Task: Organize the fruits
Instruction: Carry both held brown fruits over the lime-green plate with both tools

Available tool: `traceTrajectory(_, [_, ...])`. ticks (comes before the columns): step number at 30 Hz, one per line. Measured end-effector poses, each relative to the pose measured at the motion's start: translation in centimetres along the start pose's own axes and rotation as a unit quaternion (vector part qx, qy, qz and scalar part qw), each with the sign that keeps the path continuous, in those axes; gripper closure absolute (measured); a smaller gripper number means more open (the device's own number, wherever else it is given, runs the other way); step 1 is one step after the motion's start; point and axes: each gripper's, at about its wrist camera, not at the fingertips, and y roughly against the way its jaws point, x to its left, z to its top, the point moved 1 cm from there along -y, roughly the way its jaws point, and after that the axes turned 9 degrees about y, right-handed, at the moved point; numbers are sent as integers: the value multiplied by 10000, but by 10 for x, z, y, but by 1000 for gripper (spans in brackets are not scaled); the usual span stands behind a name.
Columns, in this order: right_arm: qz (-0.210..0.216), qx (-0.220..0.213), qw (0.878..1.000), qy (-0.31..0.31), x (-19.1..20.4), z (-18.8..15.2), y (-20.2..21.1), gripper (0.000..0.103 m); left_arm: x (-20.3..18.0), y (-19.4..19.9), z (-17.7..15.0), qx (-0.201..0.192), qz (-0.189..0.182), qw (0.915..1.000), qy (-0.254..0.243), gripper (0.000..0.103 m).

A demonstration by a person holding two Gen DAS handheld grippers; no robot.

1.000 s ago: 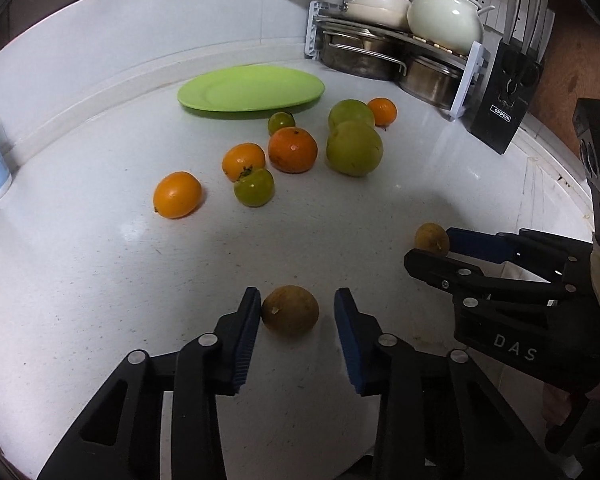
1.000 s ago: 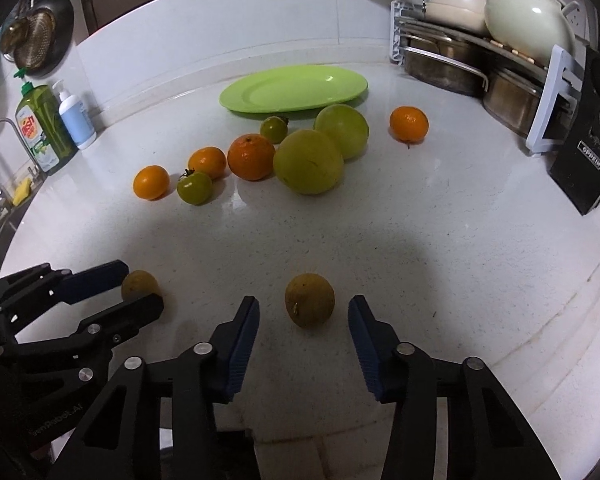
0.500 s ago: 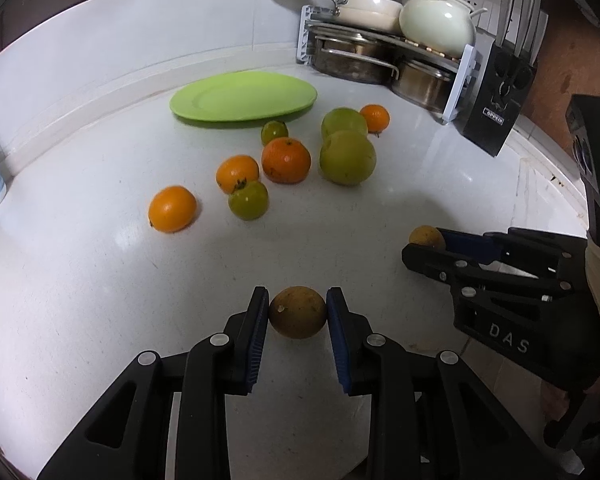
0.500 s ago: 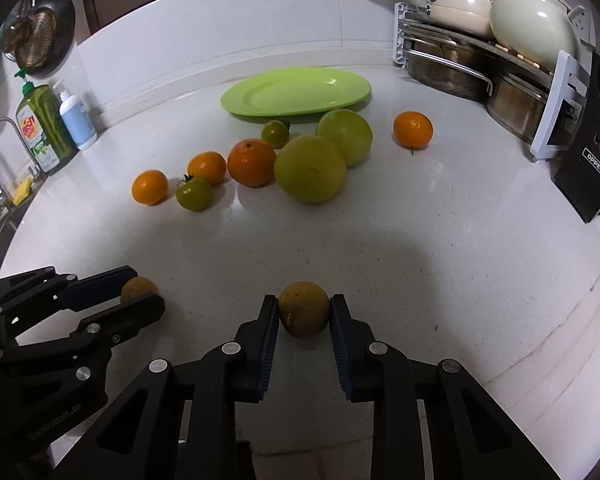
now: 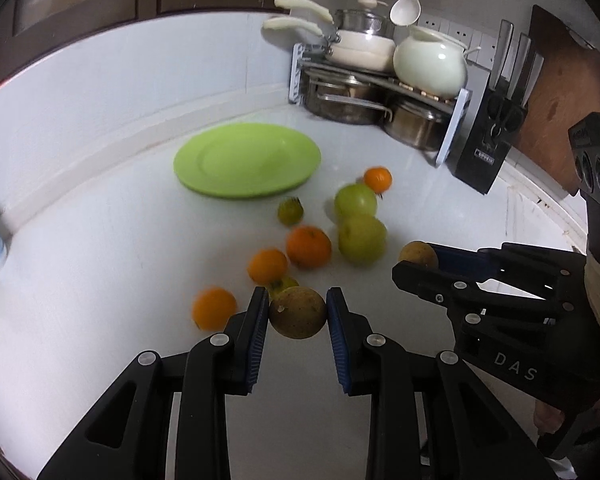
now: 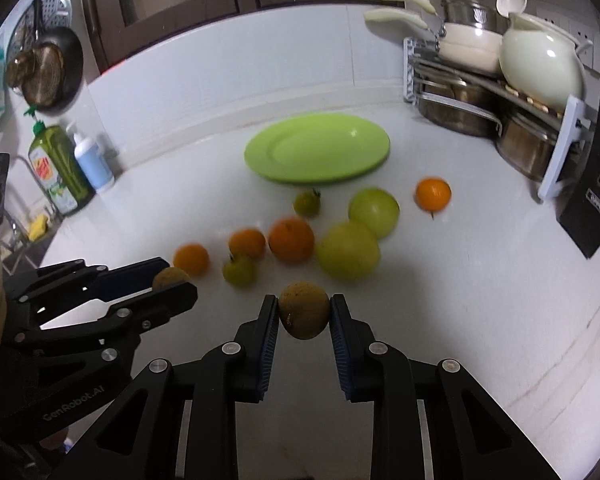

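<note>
My left gripper [image 5: 298, 312] is shut on a brown round fruit [image 5: 298, 312] and holds it above the white counter. My right gripper [image 6: 304, 312] is shut on a second brown fruit [image 6: 304, 311], also lifted; it shows in the left wrist view [image 5: 418, 254] too. A green plate [image 5: 247, 160] lies empty at the back, also in the right wrist view [image 6: 318, 148]. Between plate and grippers lie several oranges [image 6: 291, 239], two large green fruits [image 6: 348, 250] and small green tomatoes [image 6: 239, 270].
A pot rack [image 5: 380, 80] with pans and a white pot stands at the back right, next to a black knife block [image 5: 488, 148]. Soap bottles [image 6: 62, 168] stand at the left wall by the sink. The counter edge curves along the right.
Both grippers closed on their brown fruits about half a second ago and have since lifted them off the counter and moved forward toward the fruit pile.
</note>
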Motion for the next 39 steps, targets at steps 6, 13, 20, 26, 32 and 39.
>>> traceTrajectory(6, [-52, -161, 9998, -44, 5, 32, -11, 76, 15, -7, 32, -133, -161, 9994, -269, 73])
traceTrajectory(13, [-103, -238, 9997, 25, -4, 68, -32, 76, 25, -30, 70, -194, -205, 9989, -381, 73])
traceTrajectory(20, [14, -81, 9995, 321, -26, 105, -66, 76, 35, -61, 106, -170, -109, 9993, -302, 73])
traceTrajectory(26, [97, 140, 9985, 525, -46, 132, -98, 76, 44, -93, 132, -25, -68, 9995, -316, 73])
traceTrajectory(32, [271, 591, 9962, 587, -58, 146, -139, 76, 51, -124, 149, 178, 5, 9992, -354, 73])
traceTrajectory(39, [403, 916, 9930, 622, -62, 151, -174, 76, 64, -159, 154, 477, 40, 9981, -391, 73])
